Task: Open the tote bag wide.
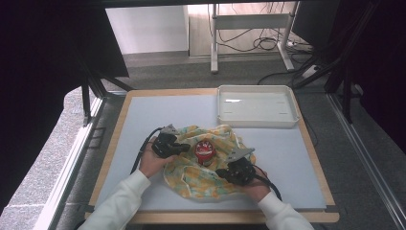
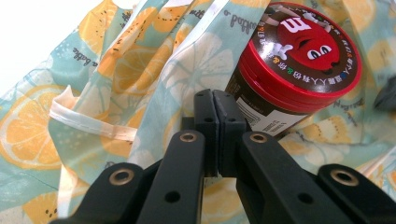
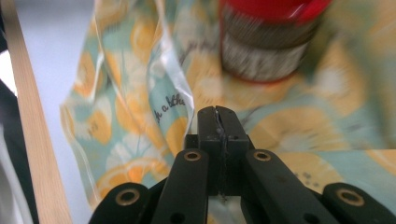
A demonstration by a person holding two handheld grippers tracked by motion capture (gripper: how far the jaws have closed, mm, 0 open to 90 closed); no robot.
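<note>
Left tool (image 2: 215,100): lower centre of left gripper view, black jaws pressed together, nothing visibly pinched, tips just beside jar.
Right tool (image 3: 217,116): lower centre of right gripper view, jaws pressed together over cloth.
Round brown candy jar with red lid (image 1: 204,150): centre of high view, between both tools, resting on cloth.
Crumpled lemon-print fabric cloth (image 1: 210,184): lower centre, on pale worktop (image 1: 282,158).
White plastic tray (image 1: 225,115): upper right.

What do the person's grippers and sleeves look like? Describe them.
Both the left gripper and the right gripper are black, each topped by a grey three-cornered plate and trailing a black cable. Their flat jaw arms carry brass-ringed rivets. The sleeves are white.
</note>
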